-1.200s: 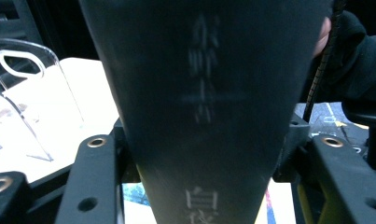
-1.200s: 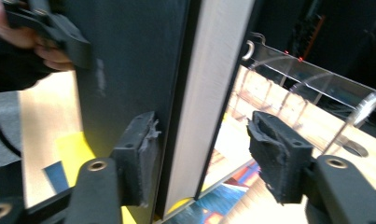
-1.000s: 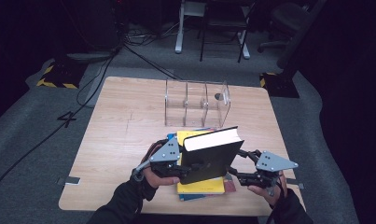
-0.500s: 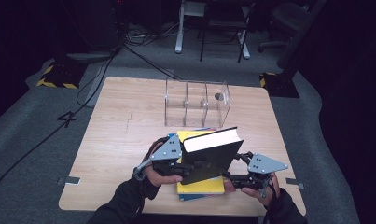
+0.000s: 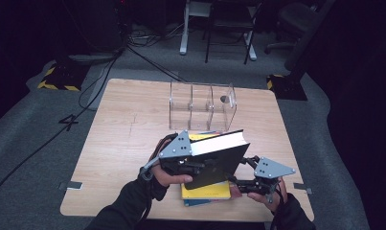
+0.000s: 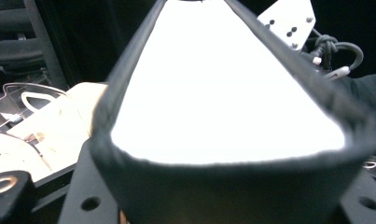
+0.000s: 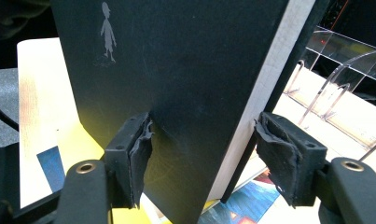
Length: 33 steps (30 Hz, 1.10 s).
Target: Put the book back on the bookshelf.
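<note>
Your left hand [image 5: 169, 176] comes in low from the near edge of the worktop [image 5: 128, 143], and its hand-held gripper [image 5: 190, 160] is clamped on the near end of the black book [image 5: 219, 160], holding it tilted up on edge above the stack. In the left gripper view the book's white page block [image 6: 223, 93] runs straight out from between the jaws. Your right hand-held gripper [image 5: 241, 184] reaches in from the right; in the right gripper view its jaws stand parted on either side of the book's lower corner, pads [image 7: 139, 156] near the cover but not pressed shut. Under the book lies a yellow book [image 5: 205, 191] on others. The clear acrylic rack [image 5: 202, 108] behind stands empty, its compartments holding nothing.
</note>
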Each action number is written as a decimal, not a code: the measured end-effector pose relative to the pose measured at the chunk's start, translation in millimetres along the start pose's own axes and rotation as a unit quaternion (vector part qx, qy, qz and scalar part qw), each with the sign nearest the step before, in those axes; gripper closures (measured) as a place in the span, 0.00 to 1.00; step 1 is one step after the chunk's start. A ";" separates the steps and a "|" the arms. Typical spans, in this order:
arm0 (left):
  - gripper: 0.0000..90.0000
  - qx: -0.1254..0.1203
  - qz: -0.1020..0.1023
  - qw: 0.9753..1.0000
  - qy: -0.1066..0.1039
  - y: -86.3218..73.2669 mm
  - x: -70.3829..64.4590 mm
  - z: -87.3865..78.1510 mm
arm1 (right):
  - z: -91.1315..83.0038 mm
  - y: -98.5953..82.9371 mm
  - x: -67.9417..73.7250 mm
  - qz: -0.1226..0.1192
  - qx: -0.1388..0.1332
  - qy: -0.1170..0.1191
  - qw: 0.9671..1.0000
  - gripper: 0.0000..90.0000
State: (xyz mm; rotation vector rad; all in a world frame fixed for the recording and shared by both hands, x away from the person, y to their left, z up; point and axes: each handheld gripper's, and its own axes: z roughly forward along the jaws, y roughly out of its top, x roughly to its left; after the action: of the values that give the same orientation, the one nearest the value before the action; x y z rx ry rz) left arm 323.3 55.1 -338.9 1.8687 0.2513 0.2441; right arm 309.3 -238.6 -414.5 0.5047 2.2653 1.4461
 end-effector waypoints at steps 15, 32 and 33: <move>0.51 0.001 -0.007 1.000 -0.001 15.7 1.8 0.7 | 0.1 0.4 0.1 0.002 0.003 -0.001 1.000 0.40; 0.57 0.000 -0.005 1.000 0.014 17.4 -1.2 -4.3 | -17.7 -9.1 -9.9 0.018 0.014 -0.007 1.000 0.40; 0.57 -0.001 -0.007 1.000 0.019 17.7 -0.6 -4.7 | -18.9 -10.0 -11.3 0.022 0.017 -0.010 1.000 0.40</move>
State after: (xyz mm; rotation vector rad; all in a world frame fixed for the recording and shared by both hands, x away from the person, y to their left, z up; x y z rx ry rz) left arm 322.3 53.8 -320.7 1.8607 0.2888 0.2707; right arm 308.3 -262.8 -414.8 0.5799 2.2796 1.4199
